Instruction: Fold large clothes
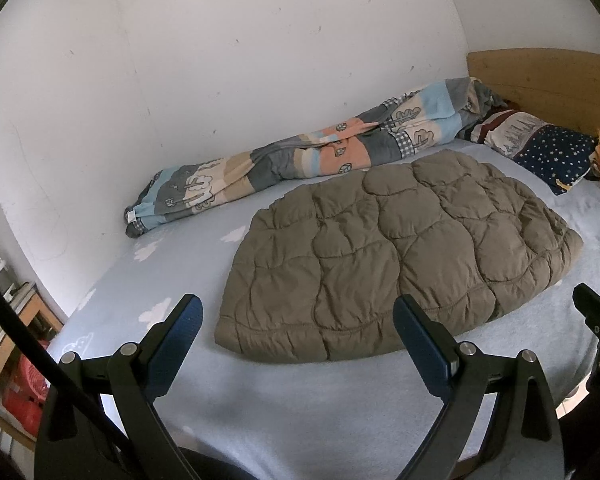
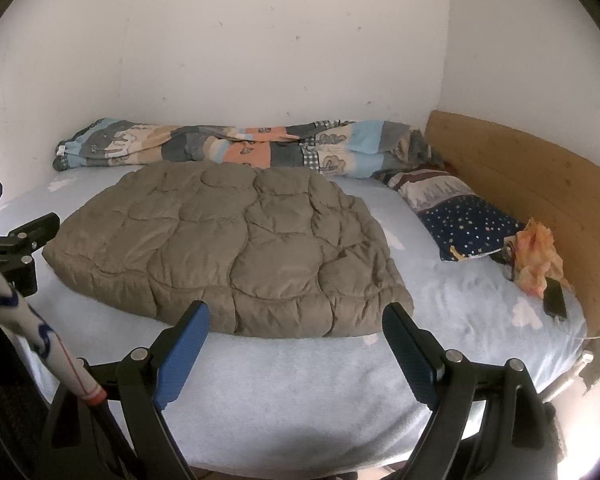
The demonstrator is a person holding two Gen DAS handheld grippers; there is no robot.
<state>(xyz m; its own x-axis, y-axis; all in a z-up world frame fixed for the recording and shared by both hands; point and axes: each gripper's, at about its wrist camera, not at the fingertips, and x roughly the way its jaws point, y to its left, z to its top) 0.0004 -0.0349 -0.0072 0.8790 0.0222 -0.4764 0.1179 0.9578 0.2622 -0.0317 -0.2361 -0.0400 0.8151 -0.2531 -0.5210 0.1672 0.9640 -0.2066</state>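
A brown quilted padded garment (image 1: 396, 256) lies folded flat in the middle of the light blue bed (image 1: 300, 400); it also shows in the right wrist view (image 2: 220, 248). My left gripper (image 1: 298, 312) is open and empty, held above the bed's near edge just short of the garment's front hem. My right gripper (image 2: 296, 318) is open and empty, at the garment's near edge. The right gripper's finger shows at the right edge of the left wrist view (image 1: 596, 316); the left gripper shows at the left edge of the right wrist view (image 2: 24, 240).
A rolled patterned duvet (image 1: 300, 148) lies along the white wall (image 1: 260, 40). A starry pillow (image 2: 464, 220) lies by the wooden headboard (image 2: 540, 200), with an orange cloth (image 2: 536, 256) and a black phone (image 2: 555, 300) near it. Shelves with red items (image 1: 24, 392) stand left of the bed.
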